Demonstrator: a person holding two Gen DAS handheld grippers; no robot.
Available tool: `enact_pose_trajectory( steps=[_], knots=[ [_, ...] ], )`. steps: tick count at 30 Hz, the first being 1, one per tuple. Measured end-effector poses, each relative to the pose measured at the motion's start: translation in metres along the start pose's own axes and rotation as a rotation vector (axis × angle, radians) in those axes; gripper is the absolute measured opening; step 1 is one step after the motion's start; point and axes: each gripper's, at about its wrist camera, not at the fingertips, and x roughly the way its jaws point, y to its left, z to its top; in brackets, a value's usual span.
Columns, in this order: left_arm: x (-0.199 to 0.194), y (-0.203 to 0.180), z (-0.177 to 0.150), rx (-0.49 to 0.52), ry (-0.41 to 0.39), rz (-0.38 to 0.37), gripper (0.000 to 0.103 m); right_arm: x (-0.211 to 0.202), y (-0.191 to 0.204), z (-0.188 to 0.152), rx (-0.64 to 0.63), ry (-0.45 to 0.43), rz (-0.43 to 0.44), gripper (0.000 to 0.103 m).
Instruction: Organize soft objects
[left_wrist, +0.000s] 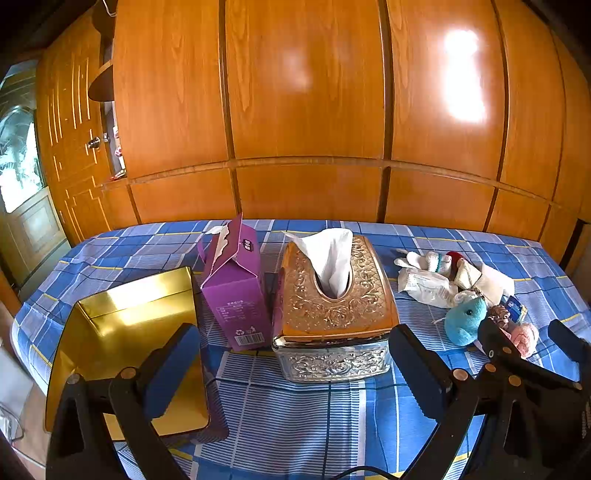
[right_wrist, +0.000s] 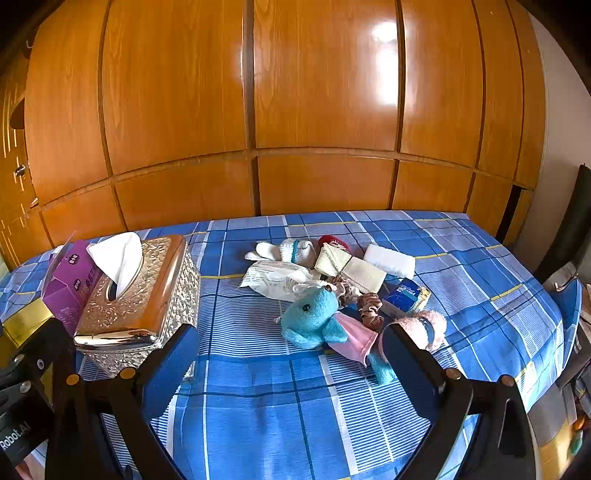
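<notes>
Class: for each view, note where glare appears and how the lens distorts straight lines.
Left wrist view: white glare blots the wardrobe doors upper right, the gold tin shines brightly, and panel seams bow outward. Right wrist view: a glare streak sits high on the doors, the checked cloth curves at the edges, corners darken.

"Robot.AI" in white letters on black mount (right_wrist: 16, 435) at lower left edge of right wrist view; purple carton (left_wrist: 236, 291) carries barcode and recycling symbol on white label near its base, plus small white print and white characters on upper flap, all too small to read; blue packet (right_wrist: 404, 295) shows white lettering, not legible
</notes>
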Motion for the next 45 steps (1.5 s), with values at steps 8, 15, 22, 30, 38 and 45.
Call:
enact_pose_trajectory(
  steps=[8,15,22,30,38,45],
  knots=[
    [0.000,0.000,0.000,-0.001,-0.001,0.000,0.103,-0.001,0.000,0.000,0.001,-0.002,-0.001,0.101],
    [-0.001,0.000,-0.001,-0.003,0.000,0.000,0.103,-0.002,0.000,0.000,0.000,-0.005,-0.001,0.101],
    [-0.001,-0.001,-0.002,-0.003,0.001,-0.003,0.103,-0.003,-0.001,0.000,0.002,-0.007,-0.002,0.101],
    [-0.003,-0.007,-0.002,0.031,-0.010,-0.046,0.103,0.000,-0.015,0.002,0.024,0.005,-0.018,0.101],
    [0.002,-0.027,0.004,0.092,0.022,-0.214,0.103,0.013,-0.065,-0.008,0.080,0.074,-0.056,0.101],
    [0.008,-0.080,0.019,0.263,0.038,-0.350,0.103,0.025,-0.128,-0.026,0.201,0.169,-0.114,0.101]
  ],
)
